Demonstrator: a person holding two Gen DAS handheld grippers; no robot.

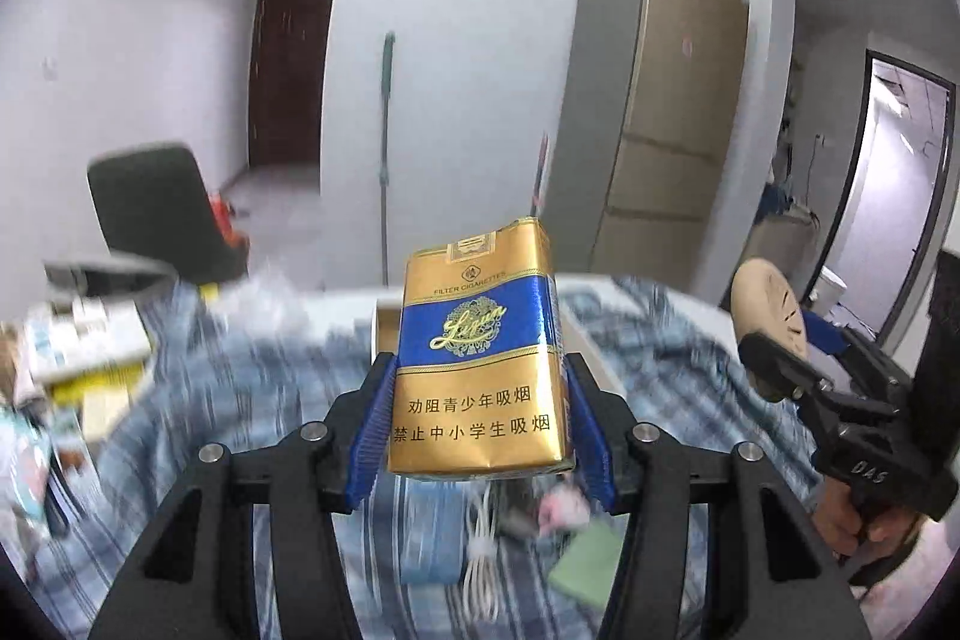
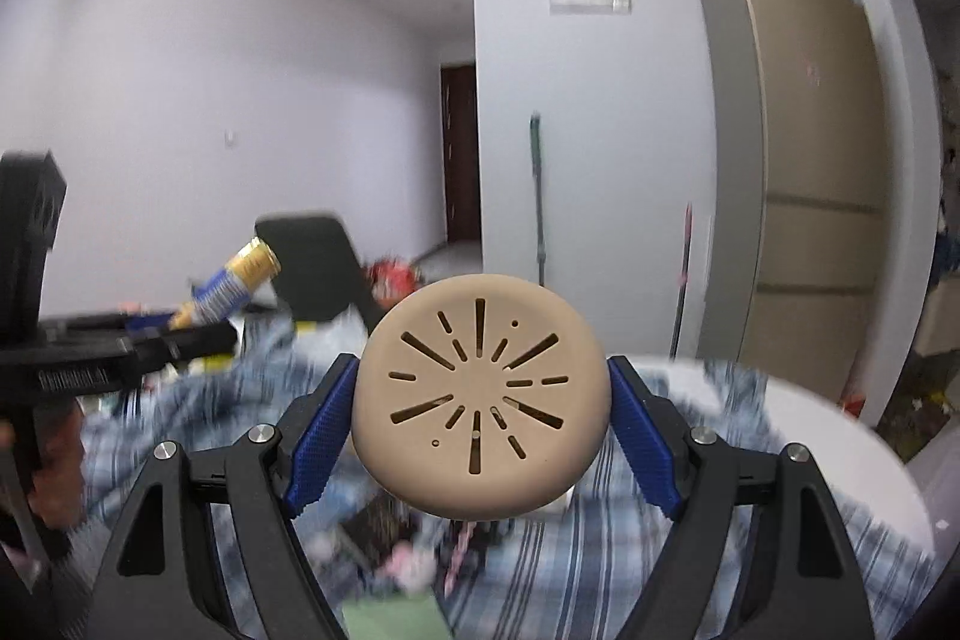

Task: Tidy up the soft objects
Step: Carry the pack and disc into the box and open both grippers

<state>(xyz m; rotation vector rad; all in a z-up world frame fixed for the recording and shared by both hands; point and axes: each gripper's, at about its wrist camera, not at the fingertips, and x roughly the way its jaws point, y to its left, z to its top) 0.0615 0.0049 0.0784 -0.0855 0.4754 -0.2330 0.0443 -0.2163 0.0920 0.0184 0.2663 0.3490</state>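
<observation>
Left tongs (image 1: 480, 418) clamped on soft cigarette pack (image 1: 477, 346), upright at frame ctr, above plaid cloth (image 1: 252, 370); print reads "FILTER CIGARETTES", script logo approx. "Liqun", plus two lines of Chinese text. Right tongs (image 2: 480, 400) clamped on tan round slotted disc (image 2: 480, 400), held at ctr, no writing legible. In left view, right tongs body at 3 o'clock marked "DAS".

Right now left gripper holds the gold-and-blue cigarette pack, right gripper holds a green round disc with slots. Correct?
Not quite: the round disc is beige, not green, as the right wrist view shows. The rest stands: the left gripper holds the gold-and-blue cigarette pack, the right gripper the slotted disc.
</observation>
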